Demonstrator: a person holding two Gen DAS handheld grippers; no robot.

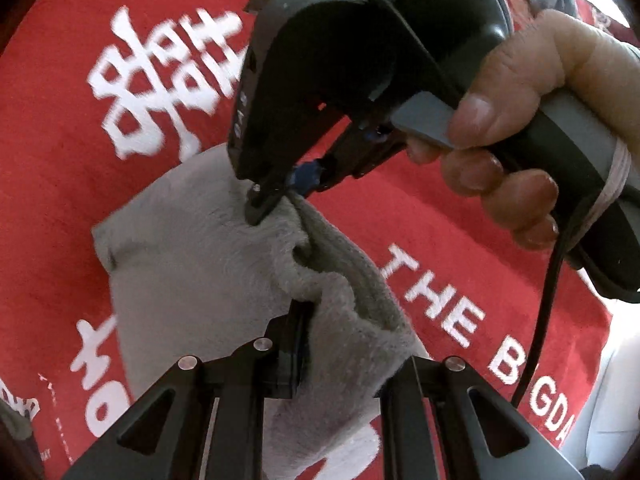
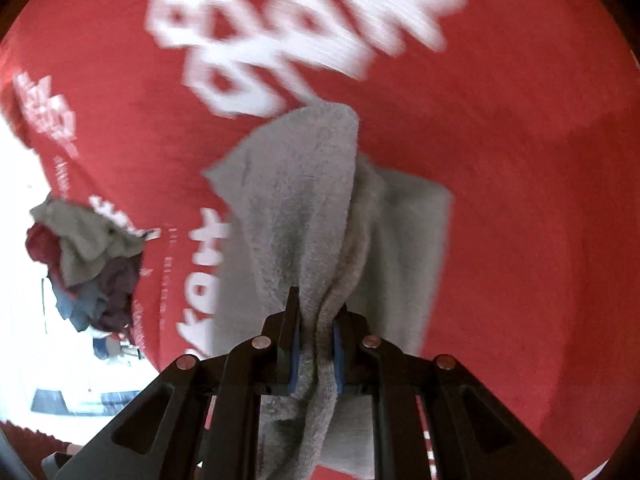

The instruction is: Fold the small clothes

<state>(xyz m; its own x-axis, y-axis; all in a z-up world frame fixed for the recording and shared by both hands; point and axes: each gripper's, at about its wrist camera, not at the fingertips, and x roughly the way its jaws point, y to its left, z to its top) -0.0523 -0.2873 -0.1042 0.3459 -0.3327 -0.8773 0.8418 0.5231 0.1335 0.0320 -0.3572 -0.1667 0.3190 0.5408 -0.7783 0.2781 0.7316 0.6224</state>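
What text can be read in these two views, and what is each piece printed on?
"THE B GDA", white capitals, cut off at the frame edge: on the red cloth.
Large white characters: on the same cloth, smeared by motion, not readable.
Small white print at the cloth's edge: too blurred to read.
Marking on the right gripper body: too blurred.
Grey towel: no text.

Setting reads to me as a home laundry-folding spot. My work surface is covered by a red cloth [image 2: 520,160] printed with large white characters and English lettering, filling nearly both views. At the left of my right-wrist view, a heap of mixed small garments [image 2: 88,256] sits at the cloth's edge. Beyond it, bright blown-out background; room details unreadable.
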